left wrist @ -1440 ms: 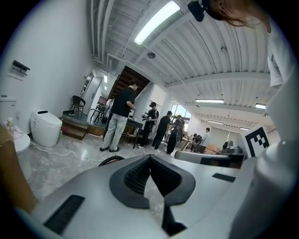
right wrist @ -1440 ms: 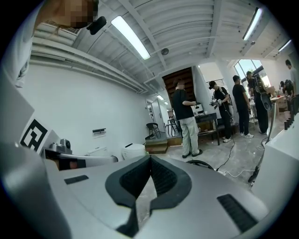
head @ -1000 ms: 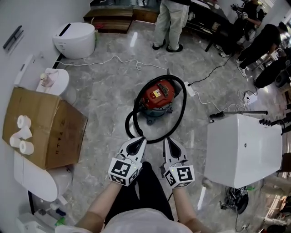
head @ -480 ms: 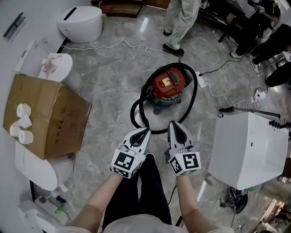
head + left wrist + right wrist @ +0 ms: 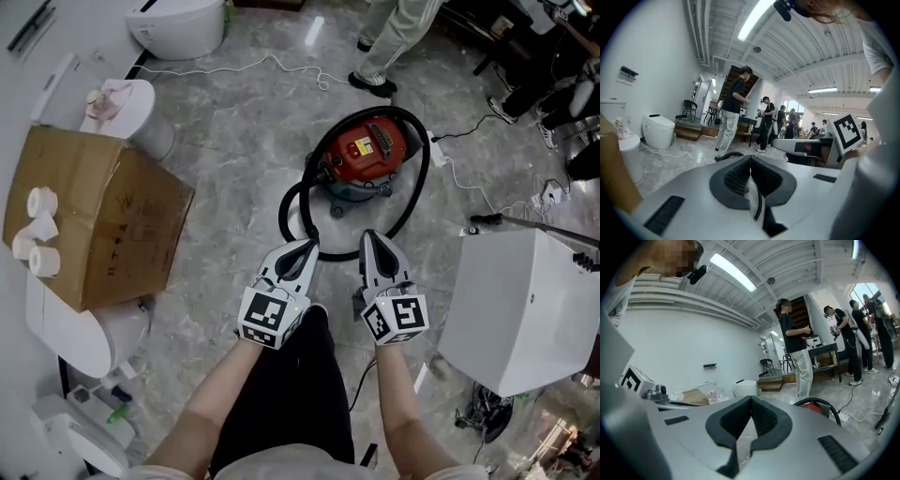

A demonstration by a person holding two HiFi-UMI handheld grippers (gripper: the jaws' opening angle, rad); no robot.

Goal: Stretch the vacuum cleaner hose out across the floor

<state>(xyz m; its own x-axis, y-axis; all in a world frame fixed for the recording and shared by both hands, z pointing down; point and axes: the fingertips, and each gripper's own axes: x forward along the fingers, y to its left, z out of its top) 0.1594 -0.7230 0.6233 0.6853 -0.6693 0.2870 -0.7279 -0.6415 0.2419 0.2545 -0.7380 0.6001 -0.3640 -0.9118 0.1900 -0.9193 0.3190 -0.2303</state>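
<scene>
Far left of the red vacuum cleaner (image 5: 367, 155) sits a cardboard box (image 5: 103, 220) with paper rolls (image 5: 33, 230) on its outer edge, well apart from the vacuum cleaner. My left tongs (image 5: 307, 247) come next, on the near side of the vacuum cleaner and a bit left of it. They are clenched with nothing in them; in the left gripper view the pads meet in one line at the tips (image 5: 750, 161). The black hose (image 5: 292, 202) is coiled, not stretched. One big ring wraps round the vacuum cleaner's body, and a smaller loop bulges out on its left near side. That small loop's near end lies just ahead of my left tips, and I cannot tell any contact from the head view. In the left gripper view the hose (image 5: 726, 155) shows as a dark arc just over the tips. My right tongs (image 5: 371, 238) are clenched and empty too, on the near side of the vacuum cleaner, with the near edge of the big ring just ahead. In the right gripper view the tips (image 5: 751, 401) are pressed together, with the hose (image 5: 825, 404) and the vacuum cleaner (image 5: 816, 407) off to their right. A white cabinet (image 5: 520, 309) stands right of the vacuum cleaner, apart from it.
</scene>
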